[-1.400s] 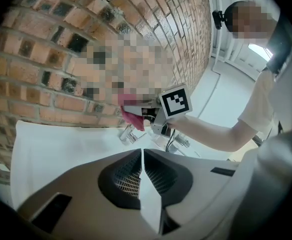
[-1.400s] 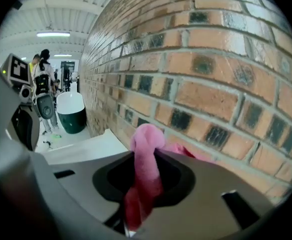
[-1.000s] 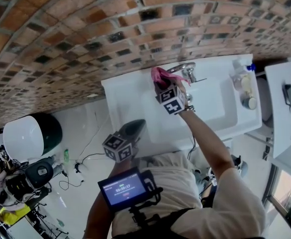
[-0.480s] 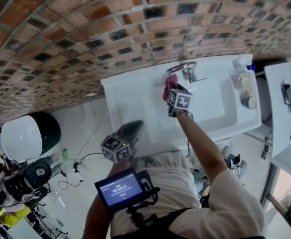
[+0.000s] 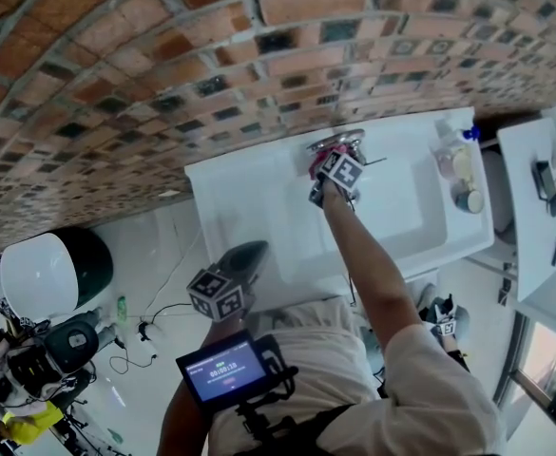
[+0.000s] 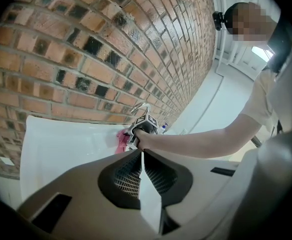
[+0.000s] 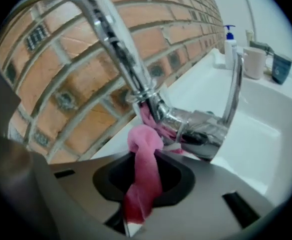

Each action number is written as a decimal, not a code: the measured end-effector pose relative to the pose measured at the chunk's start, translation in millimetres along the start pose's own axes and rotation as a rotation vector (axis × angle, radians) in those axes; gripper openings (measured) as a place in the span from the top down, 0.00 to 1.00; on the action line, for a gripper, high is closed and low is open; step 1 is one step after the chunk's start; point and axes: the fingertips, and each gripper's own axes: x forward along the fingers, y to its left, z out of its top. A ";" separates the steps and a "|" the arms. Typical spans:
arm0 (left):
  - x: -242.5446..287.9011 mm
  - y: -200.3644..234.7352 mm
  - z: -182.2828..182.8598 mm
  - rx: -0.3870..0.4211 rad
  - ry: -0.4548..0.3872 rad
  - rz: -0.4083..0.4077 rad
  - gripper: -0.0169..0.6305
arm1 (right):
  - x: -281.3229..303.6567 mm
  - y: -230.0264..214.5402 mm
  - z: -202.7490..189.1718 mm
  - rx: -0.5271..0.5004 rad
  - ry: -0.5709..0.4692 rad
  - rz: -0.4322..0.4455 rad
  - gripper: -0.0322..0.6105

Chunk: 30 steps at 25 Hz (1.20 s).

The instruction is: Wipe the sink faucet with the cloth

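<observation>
A chrome faucet (image 5: 335,142) stands at the back rim of the white sink (image 5: 249,193), against the brick wall. My right gripper (image 5: 321,167) is shut on a pink cloth (image 5: 314,163) and holds it against the faucet. In the right gripper view the cloth (image 7: 145,159) runs from the shut jaws of the gripper (image 7: 136,199) up onto the faucet's body (image 7: 190,126), below the spout. My left gripper (image 5: 254,250) hangs shut and empty at the sink's near edge. In the left gripper view its jaws (image 6: 142,181) are pressed together, with the faucet (image 6: 140,107) and cloth (image 6: 122,141) further off.
A soap pump bottle (image 7: 229,43), a pale mug (image 7: 254,62) and a dark cup (image 7: 282,67) stand on the sink's right ledge. The brick wall (image 5: 163,55) rises right behind the faucet. A white-lidded bin (image 5: 45,274) sits on the floor at left, and a white counter (image 5: 544,217) at right.
My right gripper has carried the cloth farther back and up against the faucet. The left gripper has stayed at the sink's near edge.
</observation>
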 end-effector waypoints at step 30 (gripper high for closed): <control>-9.5 -6.8 -0.3 -0.002 -0.025 0.005 0.98 | -111.4 31.7 74.1 -0.006 -0.318 0.339 0.81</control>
